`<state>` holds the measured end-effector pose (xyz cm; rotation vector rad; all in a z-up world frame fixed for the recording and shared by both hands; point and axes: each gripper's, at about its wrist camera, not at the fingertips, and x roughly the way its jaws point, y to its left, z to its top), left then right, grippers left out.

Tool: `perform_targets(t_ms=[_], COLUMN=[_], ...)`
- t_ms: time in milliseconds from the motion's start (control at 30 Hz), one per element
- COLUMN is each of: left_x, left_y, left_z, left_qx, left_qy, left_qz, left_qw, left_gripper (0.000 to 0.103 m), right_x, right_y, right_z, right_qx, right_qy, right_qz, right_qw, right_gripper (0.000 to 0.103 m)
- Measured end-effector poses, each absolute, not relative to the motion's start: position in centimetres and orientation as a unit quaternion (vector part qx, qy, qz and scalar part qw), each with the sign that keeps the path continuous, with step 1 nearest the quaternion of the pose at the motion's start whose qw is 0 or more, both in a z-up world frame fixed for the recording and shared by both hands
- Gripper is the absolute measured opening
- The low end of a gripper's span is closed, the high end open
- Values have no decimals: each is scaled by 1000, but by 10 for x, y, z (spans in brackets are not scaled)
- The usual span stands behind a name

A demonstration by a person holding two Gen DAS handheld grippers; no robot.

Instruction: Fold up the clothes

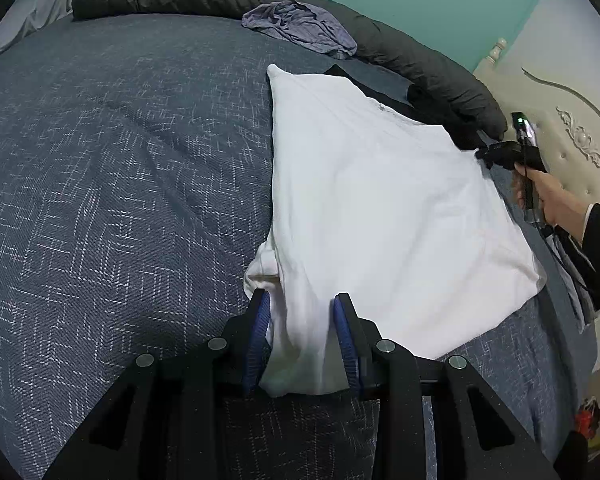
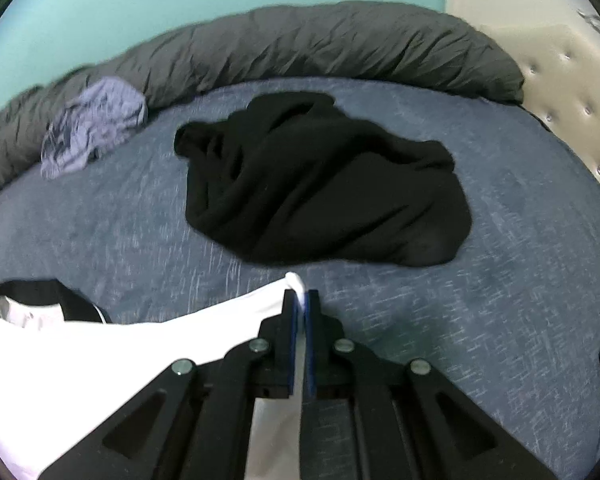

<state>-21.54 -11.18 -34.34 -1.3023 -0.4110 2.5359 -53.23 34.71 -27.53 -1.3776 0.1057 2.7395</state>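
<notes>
Left gripper (image 1: 302,308) at 6 o'clock in the left wrist view, blue ribbed pads spread fairly wide with a bunched hem corner of the white garment (image 1: 380,208) lying between them; pads not pressed onto the cloth as far as can be told. White garment spread mostly flat on the blue-grey bedspread (image 1: 120,180), smooth soft knit, roughly 4-cornered, slightly rumpled at the near edge, running from 6 o'clock up toward 1 o'clock. Right gripper (image 1: 485,155) at 3 o'clock in that view, pinching the far corner of the white cloth, a bare hand (image 1: 540,196) on its handle.

In the right wrist view, right gripper (image 2: 301,300) narrowed to a thin slit, a small tuft of white fabric (image 2: 100,360) clamped at the tips. Bedspread woven, flecked with pale crosshatch threads. Beyond, at 12 o'clock, a crumpled black garment (image 2: 320,184) in a loose heap, matte and deeply creased. Farther, at 10 o'clock, a wadded lilac striped garment (image 2: 92,128). Behind it, a long dark grey quilt (image 2: 320,44) rolled along the teal wall, crinkled. Cream tufted headboard (image 2: 560,112) at 2 o'clock
</notes>
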Motion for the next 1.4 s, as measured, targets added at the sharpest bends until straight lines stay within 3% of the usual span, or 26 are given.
perform_targets(t_ms=[100, 233, 333, 600, 733, 867, 1033, 1267, 1400], left_x=[-216, -217, -217, -215, -212, -211, -210, -211, -209], left_y=[-111, -111, -110, -107, -109, -111, -115, -117, -118], left_z=[-343, -343, -343, -341, -341, -341, -341, -341, -339], left_qx=[-449, -450, -451, -452, -452, -453, -455, -457, -455], left_qy=[-143, -144, -143, -136, -144, -152, -162, -174, -180], left_qz=[872, 871, 871, 872, 870, 868, 864, 859, 860], left_qw=[131, 132, 132, 133, 133, 136, 144, 149, 147], left_gripper=[36, 36, 37, 42, 43, 43, 43, 43, 44], right_x=[-538, -519, -495, -431, -404, -392, -395, -387, -315], right_y=[340, 339, 336, 226, 171, 133, 118, 113, 106], right_z=[-284, -267, -250, -242, -255, -270, -308, -303, -317], right_qx=[-476, -442, -420, -463, -485, -500, -545, -552, -523], right_qy=[16, 32, 77, 108, 109, 85, 74, 44, 50], right_qz=[877, 893, 901, 872, 848, 841, 821, 820, 840], right_qw=[55, 82, 76, -115, -182, -189, -152, -147, -135], right_gripper=[6, 39, 39, 39, 17, 9, 7, 7, 7])
